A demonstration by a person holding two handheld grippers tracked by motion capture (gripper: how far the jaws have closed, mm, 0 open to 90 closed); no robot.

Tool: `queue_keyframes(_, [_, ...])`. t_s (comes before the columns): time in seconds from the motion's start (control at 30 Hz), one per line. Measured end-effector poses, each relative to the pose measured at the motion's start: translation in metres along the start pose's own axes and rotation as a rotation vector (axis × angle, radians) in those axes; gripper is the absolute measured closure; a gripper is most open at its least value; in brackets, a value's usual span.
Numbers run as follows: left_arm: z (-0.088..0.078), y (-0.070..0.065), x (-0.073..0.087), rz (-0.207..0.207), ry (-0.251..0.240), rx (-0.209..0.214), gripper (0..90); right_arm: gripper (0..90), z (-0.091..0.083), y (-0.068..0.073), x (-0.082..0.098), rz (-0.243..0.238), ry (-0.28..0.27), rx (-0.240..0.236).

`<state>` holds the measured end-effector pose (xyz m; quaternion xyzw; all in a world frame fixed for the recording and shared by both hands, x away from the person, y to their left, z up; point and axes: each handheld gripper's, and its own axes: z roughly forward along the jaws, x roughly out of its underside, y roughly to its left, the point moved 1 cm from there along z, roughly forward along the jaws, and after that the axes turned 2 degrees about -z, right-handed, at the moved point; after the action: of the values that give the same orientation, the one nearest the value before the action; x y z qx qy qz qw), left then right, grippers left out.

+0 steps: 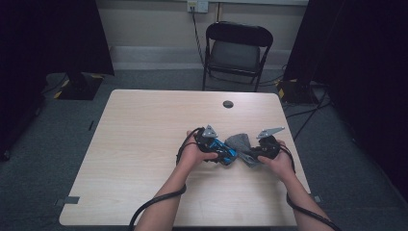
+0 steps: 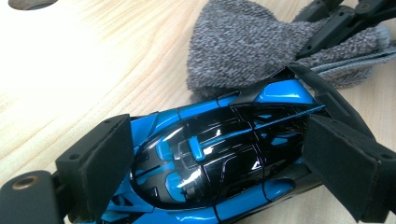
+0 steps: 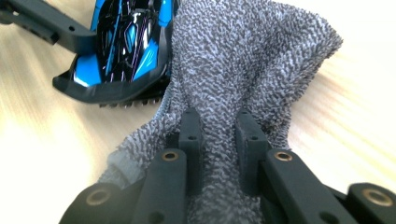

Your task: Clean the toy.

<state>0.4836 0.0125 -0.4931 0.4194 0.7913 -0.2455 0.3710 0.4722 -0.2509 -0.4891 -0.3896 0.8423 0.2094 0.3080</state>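
A blue and black toy car [image 2: 219,154] lies between the two black pads of my left gripper [image 2: 233,172], which is shut on its sides. In the high view the left gripper [image 1: 222,155] holds the car [image 1: 227,153] just above the wooden table [image 1: 144,144]. My right gripper [image 3: 218,144] is shut on a bunched grey terry cloth [image 3: 243,60]. The cloth [image 1: 239,143] hangs between the two hands, right of the car. It touches the car's rear end [image 3: 121,79]. The right gripper [image 1: 255,155] comes in from the right.
A round cable hole [image 1: 228,104] sits near the table's far edge. A black folding chair [image 1: 235,50] stands behind the table. Black cables trail from both grippers over the near edge. Dark stands flank the table on the carpet.
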Motion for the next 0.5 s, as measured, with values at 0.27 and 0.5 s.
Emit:
queue_keyframes(0.27, [0.0, 0.0, 0.0, 0.001, 0.003, 0.0, 9.1, 76.1, -0.01, 0.003, 0.011, 0.005, -0.001, -0.006])
queue_keyframes(0.5, [0.0, 0.0, 0.0, 0.0, 0.002, -0.001, 9.1, 76.1, -0.021, 0.008, 0.021, 0.002, 0.013, -0.012])
